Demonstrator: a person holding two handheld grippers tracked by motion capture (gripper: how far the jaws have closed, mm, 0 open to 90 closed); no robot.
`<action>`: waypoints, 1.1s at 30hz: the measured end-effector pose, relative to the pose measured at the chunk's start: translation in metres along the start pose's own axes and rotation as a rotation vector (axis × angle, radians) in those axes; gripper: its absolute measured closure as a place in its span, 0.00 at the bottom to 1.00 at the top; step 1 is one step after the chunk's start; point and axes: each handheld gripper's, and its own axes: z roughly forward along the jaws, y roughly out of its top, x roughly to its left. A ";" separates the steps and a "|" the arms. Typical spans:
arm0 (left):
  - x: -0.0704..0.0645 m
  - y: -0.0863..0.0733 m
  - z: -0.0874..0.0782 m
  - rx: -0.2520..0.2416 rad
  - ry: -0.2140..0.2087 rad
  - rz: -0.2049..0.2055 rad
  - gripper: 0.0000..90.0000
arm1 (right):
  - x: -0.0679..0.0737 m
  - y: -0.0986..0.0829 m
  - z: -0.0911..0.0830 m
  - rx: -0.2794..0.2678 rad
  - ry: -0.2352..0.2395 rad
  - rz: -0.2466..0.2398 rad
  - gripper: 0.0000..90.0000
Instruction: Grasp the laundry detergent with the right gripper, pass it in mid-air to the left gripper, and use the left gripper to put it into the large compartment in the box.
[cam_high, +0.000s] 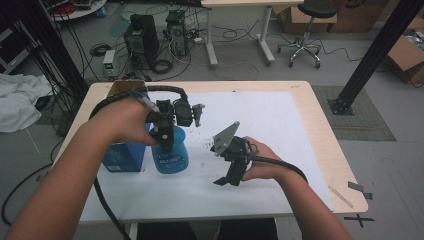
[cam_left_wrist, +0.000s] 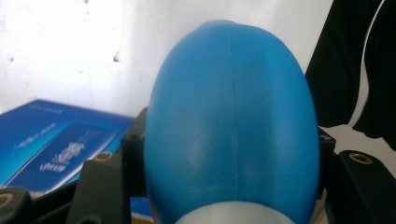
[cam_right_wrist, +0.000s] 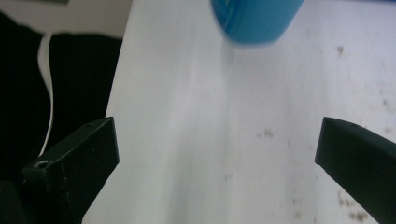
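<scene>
The blue spray bottle (cam_high: 170, 156) stood upright on the white sheet (cam_high: 280, 120) that covered the worktop (cam_high: 320, 115), its long axis vertical, and the left claw (cam_high: 165, 141) had it clamped from above around the upper body, just under the black trigger head (cam_high: 186, 113). In the left gripper view the bottle (cam_left_wrist: 231, 126) swelled between the two black jaws, which pressed its sides on either hand, so that claw was closed on the bottle rather than merely near it. The left hand (cam_high: 122, 120) was plainly the nearer one; the right claw (cam_high: 229, 179) hung well apart to the bottle's right, low over the sheet and tilted down. In the right gripper view its jaws stood wide apart with nothing between them, and the bottle's base (cam_right_wrist: 254, 21) showed ahead at the top edge, so the bottle lay straight forward of that claw across bare, lightly stained sheet. A blue box (cam_high: 121, 156) sat just beside the bottle on its left, close enough that any tilt or swing that way would likely knock it; the same box (cam_left_wrist: 56, 144) appeared behind the left jaw in the left gripper view. To the right nothing stood between bottle and open claw, so a handover or a second grip from that side looked unobstructed.
</scene>
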 end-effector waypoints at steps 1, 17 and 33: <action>0.002 -0.001 -0.004 0.002 -0.005 -0.022 0.43 | 0.000 -0.001 -0.002 0.030 0.004 -0.004 0.00; 0.041 -0.031 -0.058 -0.005 -0.056 -0.469 0.43 | 0.000 -0.011 -0.043 0.301 0.018 -0.012 0.00; 0.070 -0.093 -0.103 -0.040 -0.100 -0.907 0.43 | 0.003 -0.015 -0.055 0.422 0.031 -0.049 0.00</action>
